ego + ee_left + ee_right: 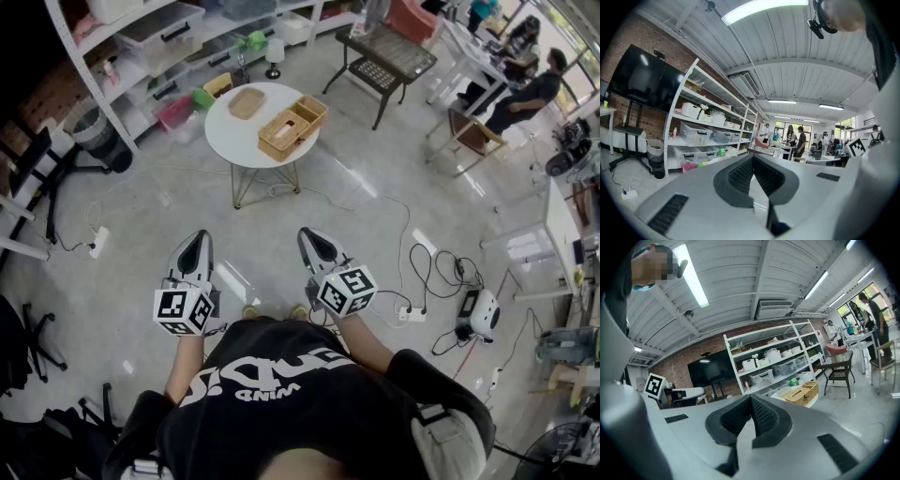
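Room: open workshop, pale polished floor [375,216], white shelving [141,56] along the wall at 11 o'clock.
Left tongs [196,246]: pressed together at the tips, nothing between them; held over bare floor, well apart from any furniture.
Right tongs [310,236]: closed tip to tip and empty; held near the left pair, at its 3 o'clock.
Tabletop [234,141]: round, white, on thin metal legs; at 12 o'clock ahead of both pairs, well apart from them.
Wicker baskets [281,136]: two, side by side and touching, toward the 3 o'clock edge of the round top.
Wooden tray [247,102]: shallow, lying flat near the 12 o'clock edge, apart from the baskets.
Dark table [386,58]: black frame, at 1 o'clock beyond the round one.
Power strip [410,314]: on the floor among looping black cables, at 3 o'clock of the right pair.
People [530,94]: seated at far desks, at 2 o'clock.
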`<state>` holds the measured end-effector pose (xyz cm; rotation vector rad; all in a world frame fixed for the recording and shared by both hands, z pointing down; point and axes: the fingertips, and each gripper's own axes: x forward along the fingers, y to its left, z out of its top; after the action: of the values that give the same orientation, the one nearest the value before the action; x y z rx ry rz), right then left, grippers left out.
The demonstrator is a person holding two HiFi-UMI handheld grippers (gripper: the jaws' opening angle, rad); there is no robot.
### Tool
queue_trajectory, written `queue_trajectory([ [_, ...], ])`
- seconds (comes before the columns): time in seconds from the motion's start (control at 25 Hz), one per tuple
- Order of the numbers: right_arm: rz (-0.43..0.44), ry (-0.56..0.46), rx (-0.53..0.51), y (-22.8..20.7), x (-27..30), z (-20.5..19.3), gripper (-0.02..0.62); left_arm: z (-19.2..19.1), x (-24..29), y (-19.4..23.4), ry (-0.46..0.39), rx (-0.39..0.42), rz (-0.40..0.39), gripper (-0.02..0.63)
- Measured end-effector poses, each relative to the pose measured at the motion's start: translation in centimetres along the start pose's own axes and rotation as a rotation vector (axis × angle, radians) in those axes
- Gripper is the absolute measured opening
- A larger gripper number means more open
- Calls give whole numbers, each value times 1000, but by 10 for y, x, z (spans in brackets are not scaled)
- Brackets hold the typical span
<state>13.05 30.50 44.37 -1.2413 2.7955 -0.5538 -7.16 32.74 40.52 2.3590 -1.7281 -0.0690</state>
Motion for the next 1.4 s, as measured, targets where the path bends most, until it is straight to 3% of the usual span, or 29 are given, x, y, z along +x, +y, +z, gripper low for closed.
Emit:
queue_trajectory([
  [0.24,25,10,4,19,9,-4,-2,1,-9,5,8,-10,-16,-2],
  [0.48,-26,-15,18,20,11,-8,-2,4,-5,15,-16,-12,-61,-2],
  [0.84,-67,-24,27,6,34,-8,-2,-3,10,38,-8,-27,-46,-2],
  [1.4,-62,-16,35,-54,129,13,-2,5,107,82,3,-27,-35,-2],
])
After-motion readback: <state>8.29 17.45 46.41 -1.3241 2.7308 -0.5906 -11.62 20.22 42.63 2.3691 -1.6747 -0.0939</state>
